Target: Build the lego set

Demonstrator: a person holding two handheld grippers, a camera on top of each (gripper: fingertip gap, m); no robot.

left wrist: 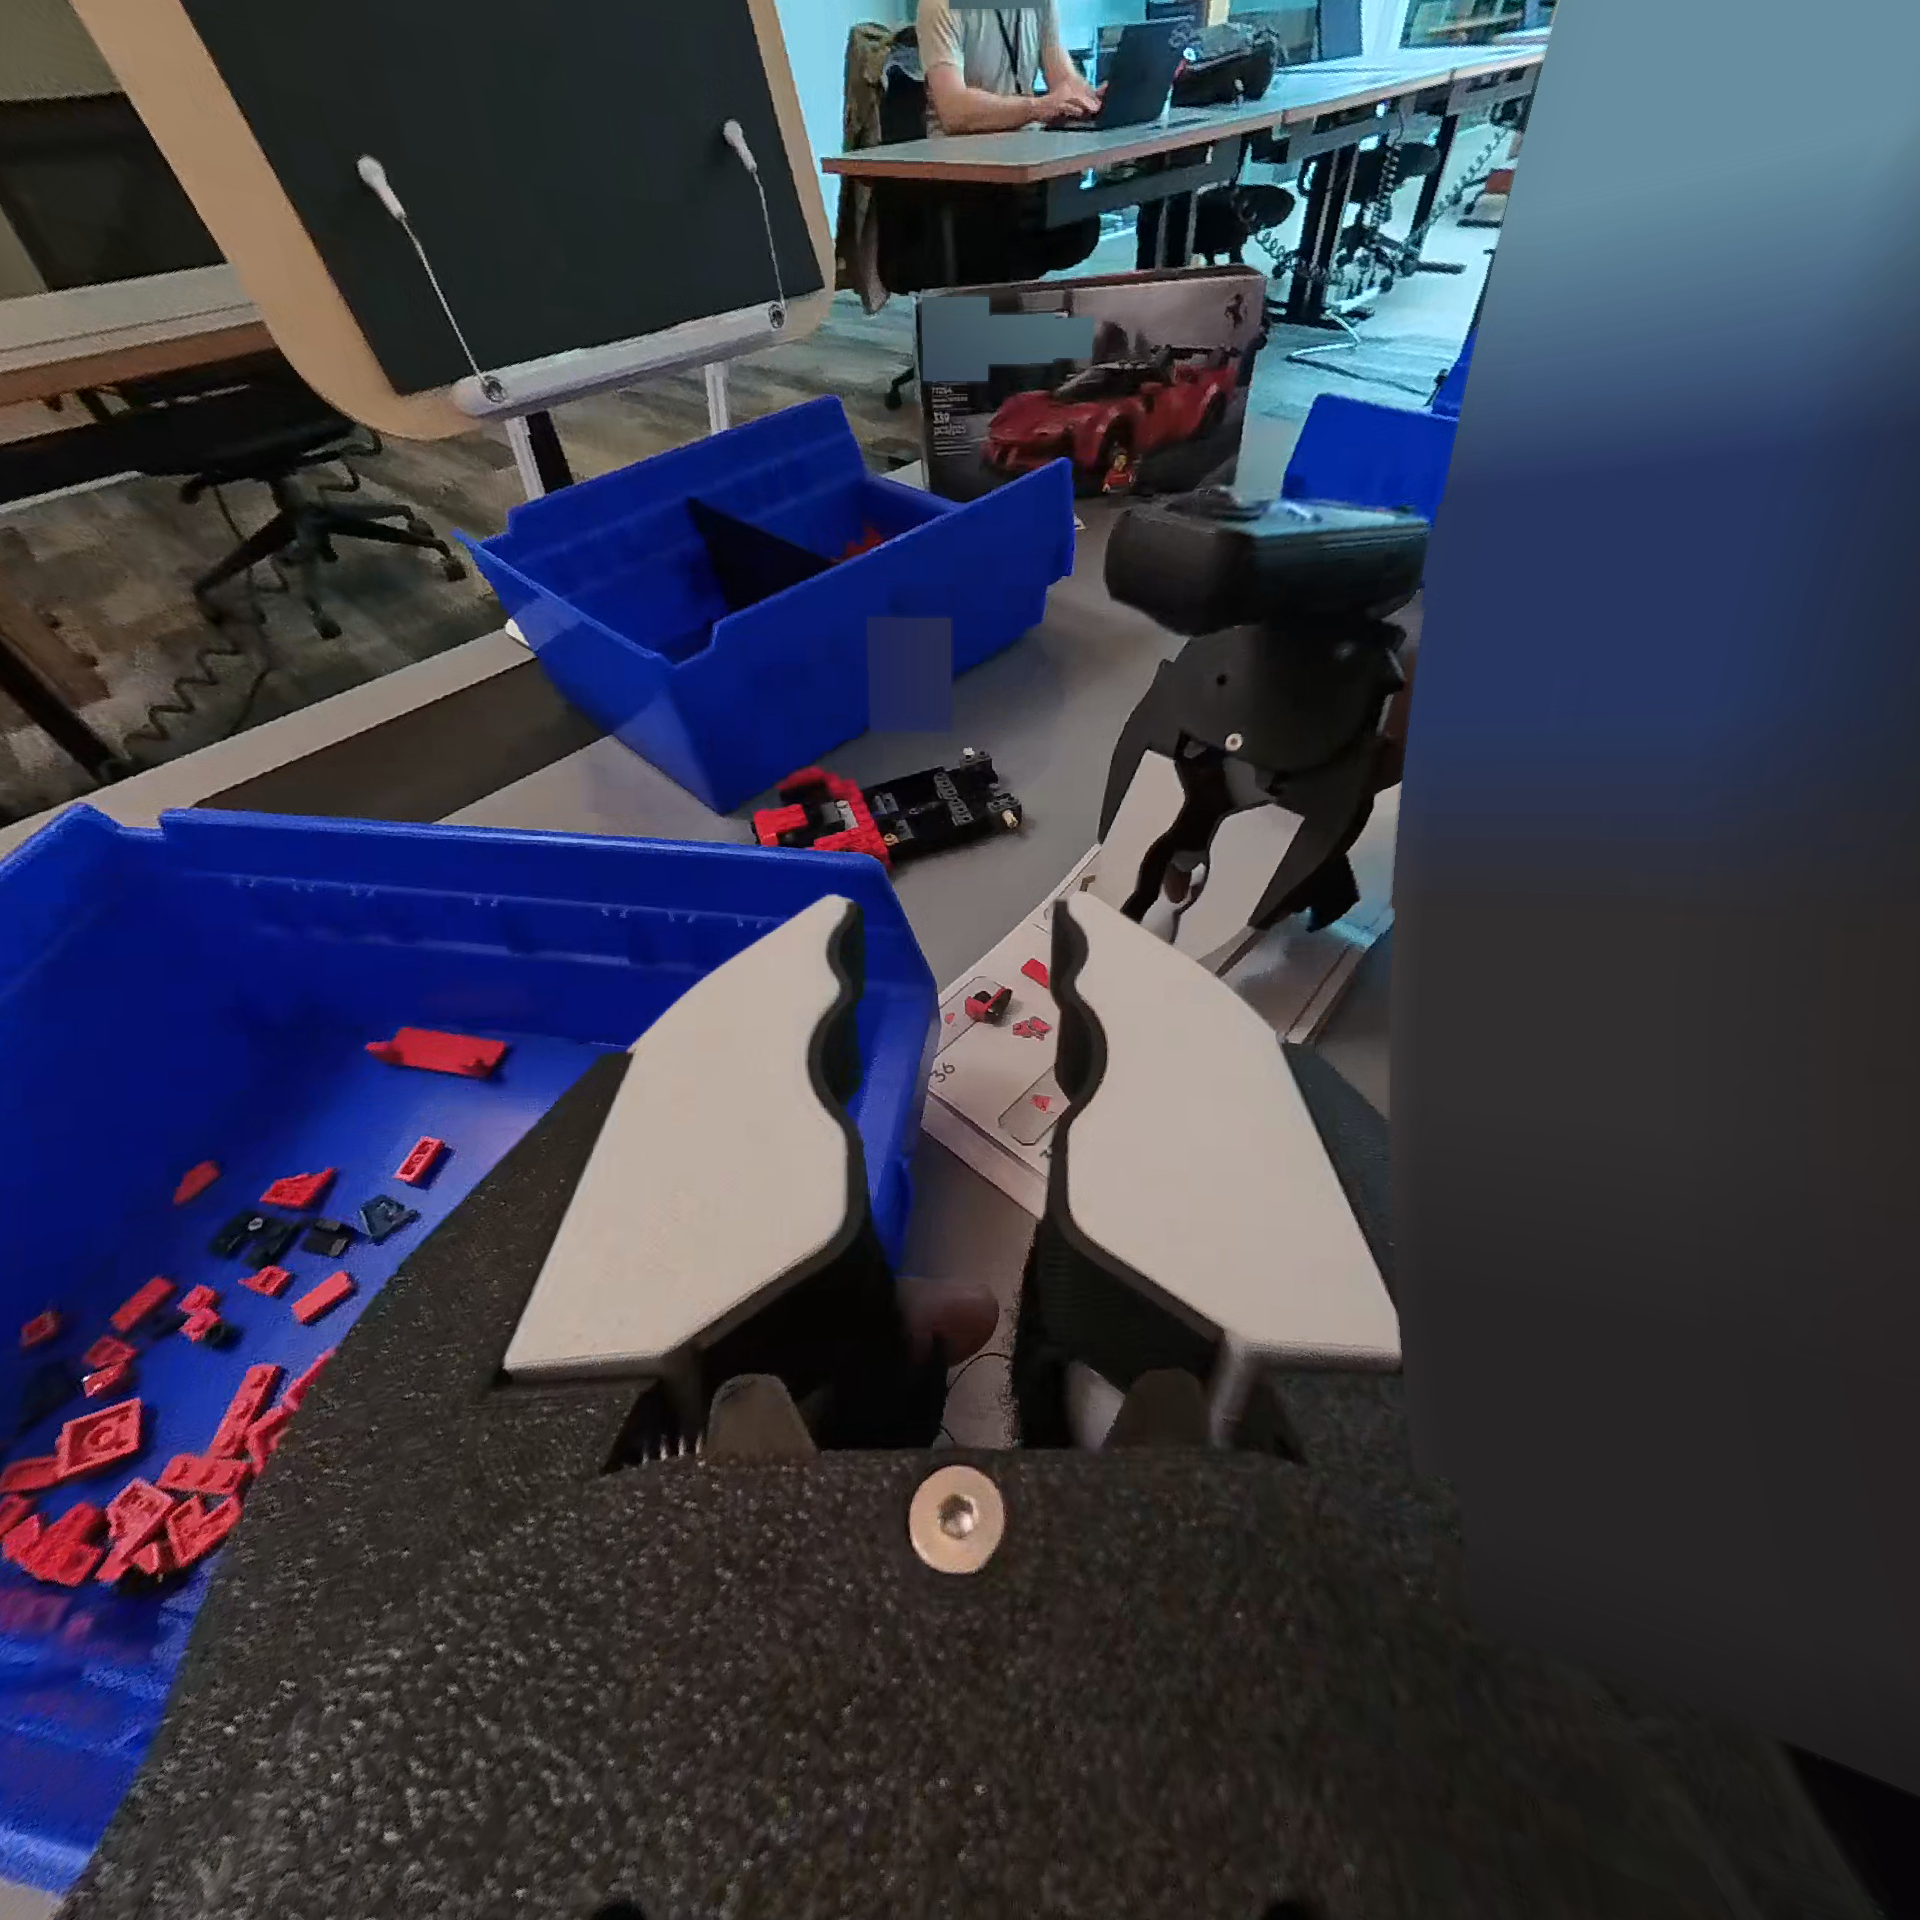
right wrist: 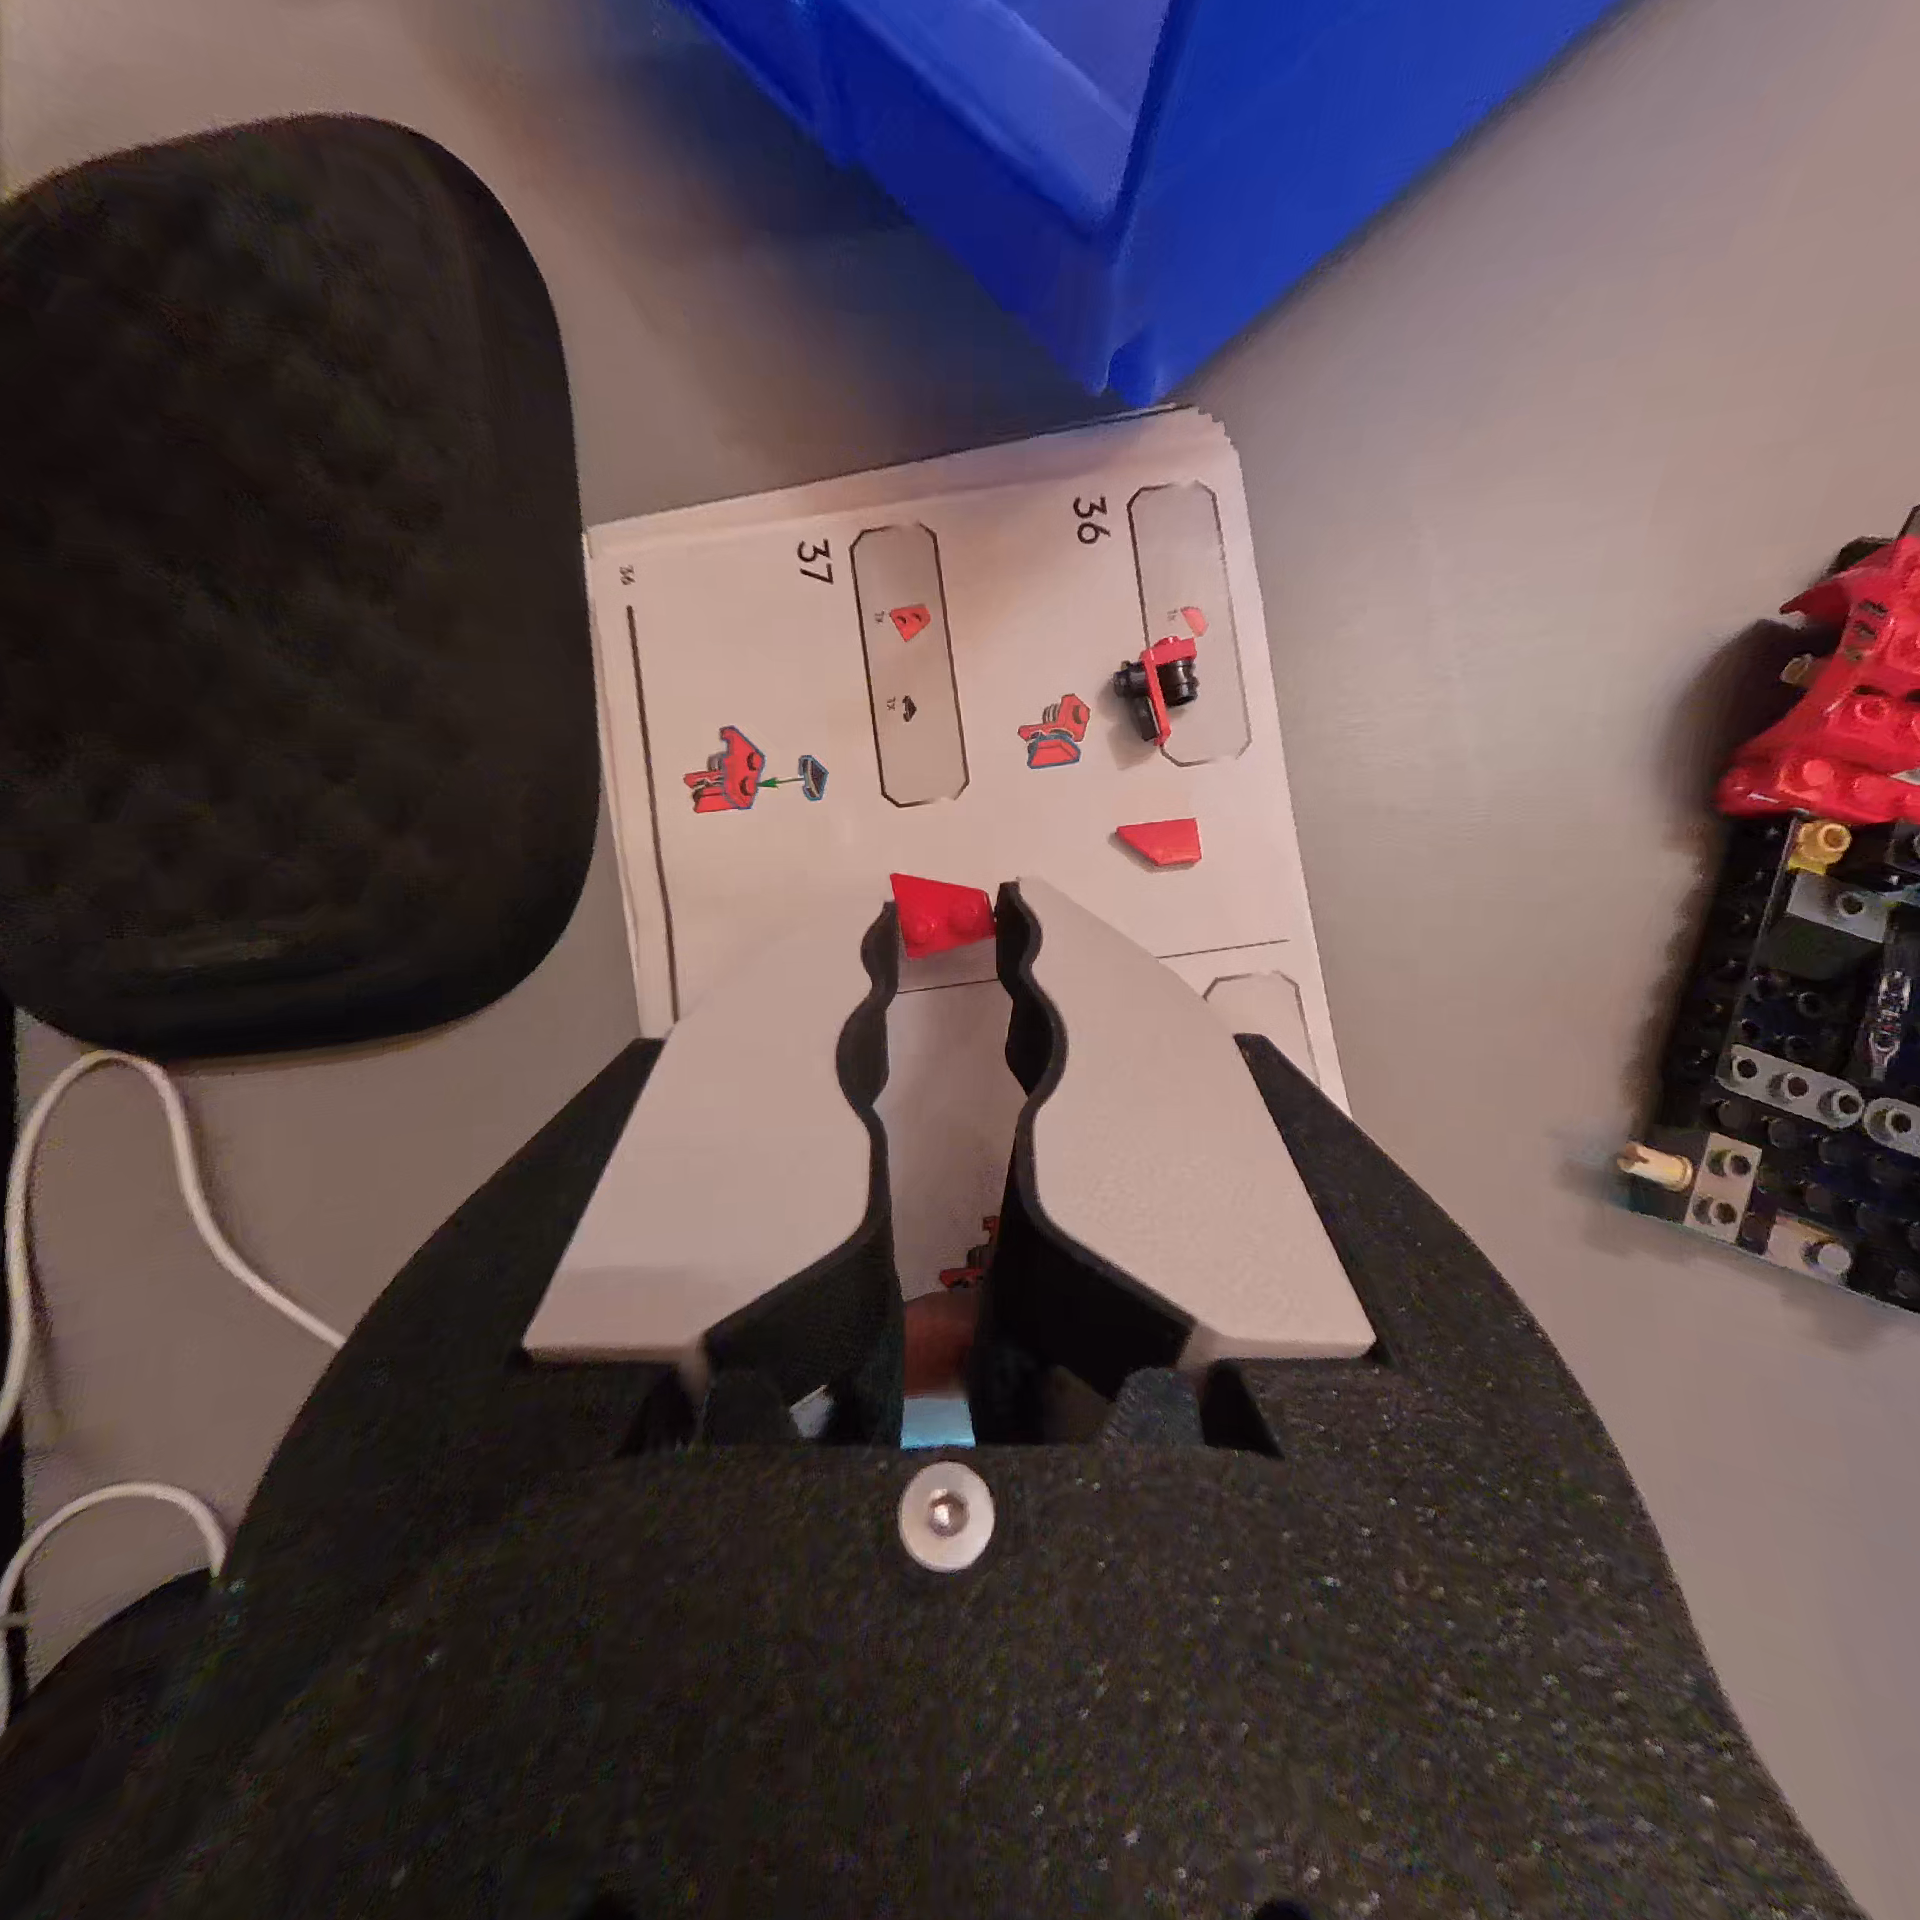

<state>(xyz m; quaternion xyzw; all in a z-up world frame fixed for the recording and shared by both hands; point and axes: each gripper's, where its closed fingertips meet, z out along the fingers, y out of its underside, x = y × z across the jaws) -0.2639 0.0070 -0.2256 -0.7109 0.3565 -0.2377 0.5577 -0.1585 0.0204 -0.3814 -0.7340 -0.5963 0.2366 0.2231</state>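
My right gripper (right wrist: 943, 920) is shut on a small red wedge plate (right wrist: 940, 914), held at the fingertips just over the open instruction booklet (right wrist: 727, 665). A small red-and-black sub-assembly (right wrist: 1158, 686) and a loose red wedge tile (right wrist: 1162, 840) lie on the booklet. The partly built black-and-red car chassis (right wrist: 1808, 1039) lies on the table to the right; it also shows in the left wrist view (left wrist: 894, 810). My left gripper (left wrist: 956, 935) is open and empty, beside a blue bin (left wrist: 520, 935) of loose red and black pieces. The right gripper (left wrist: 1226, 904) shows there over the booklet (left wrist: 997, 1081).
A second blue bin (left wrist: 769, 623) with a divider stands farther back, with the set's box (left wrist: 1091, 384) behind it. A black foam pad (right wrist: 260, 571) and a white cable (right wrist: 156, 1195) lie left of the booklet. A dark blurred shape (left wrist: 1662, 935) fills the right side. My right fingertips sit around 20 centimetres from my left ones.
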